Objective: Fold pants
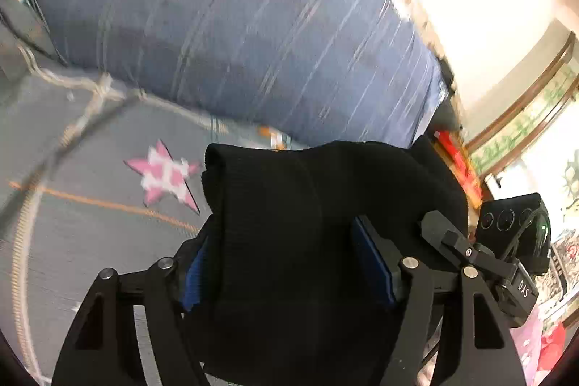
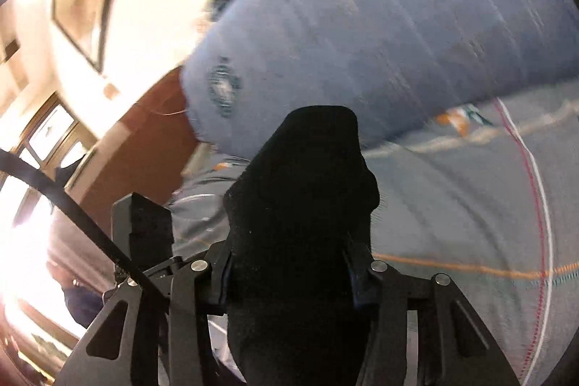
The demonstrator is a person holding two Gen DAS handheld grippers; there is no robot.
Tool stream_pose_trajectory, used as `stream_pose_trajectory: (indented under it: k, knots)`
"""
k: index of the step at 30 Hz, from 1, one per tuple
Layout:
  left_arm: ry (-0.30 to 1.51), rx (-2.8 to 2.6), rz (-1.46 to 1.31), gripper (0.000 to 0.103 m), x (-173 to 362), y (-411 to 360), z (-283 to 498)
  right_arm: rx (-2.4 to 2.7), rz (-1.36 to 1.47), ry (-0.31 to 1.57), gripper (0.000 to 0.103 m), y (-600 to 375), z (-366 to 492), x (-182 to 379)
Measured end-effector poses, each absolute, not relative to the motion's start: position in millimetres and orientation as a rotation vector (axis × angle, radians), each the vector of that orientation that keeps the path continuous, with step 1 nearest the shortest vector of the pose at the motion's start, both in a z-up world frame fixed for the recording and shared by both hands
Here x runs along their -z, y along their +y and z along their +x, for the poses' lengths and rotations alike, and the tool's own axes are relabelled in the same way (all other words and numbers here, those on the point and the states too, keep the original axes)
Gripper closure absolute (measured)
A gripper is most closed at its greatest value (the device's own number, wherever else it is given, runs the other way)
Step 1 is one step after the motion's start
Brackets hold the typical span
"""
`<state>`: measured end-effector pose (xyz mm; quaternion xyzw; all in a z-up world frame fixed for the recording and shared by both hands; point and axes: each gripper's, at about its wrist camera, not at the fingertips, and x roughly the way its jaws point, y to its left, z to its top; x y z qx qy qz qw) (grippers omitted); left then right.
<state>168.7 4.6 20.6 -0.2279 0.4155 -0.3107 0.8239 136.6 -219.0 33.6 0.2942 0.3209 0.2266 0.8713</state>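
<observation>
The black pants [image 1: 311, 190] are held up above the bed by both grippers. My left gripper [image 1: 289, 266] is shut on a thick fold of the black fabric, which bulges out between its blue pads [image 1: 372, 263]. My right gripper [image 2: 289, 263] is shut on another part of the black pants [image 2: 307, 169], which stand up between its fingers and hide the tips. The other gripper's body [image 1: 514, 230] shows at the right of the left wrist view, close by.
Below lies a grey bedsheet [image 1: 90, 169] with a pink star and orange lines. A blue striped quilt [image 1: 235, 24] is rolled up along the far side. A brown headboard [image 2: 137, 140] and a bright wall lie beyond. Both views are motion-blurred.
</observation>
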Motion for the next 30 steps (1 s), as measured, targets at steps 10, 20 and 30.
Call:
stream_pose_trajectory:
  k: [10,20,30]
  knots:
    - [0.874,0.528,-0.500,0.032,-24.0,52.3,200.0,-0.531,0.642,0.689,0.053,-175.4,179.9,-34.4]
    - [0.968,0.505,-0.519,0.032,26.5,46.6,239.5,-0.487,0.737,0.786,0.053,-189.0,219.1,27.4]
    - [1.054,0.424,-0.523,0.032,104.2,47.1,274.3,-0.342,0.716,0.865,0.051,-214.1,245.3,100.0]
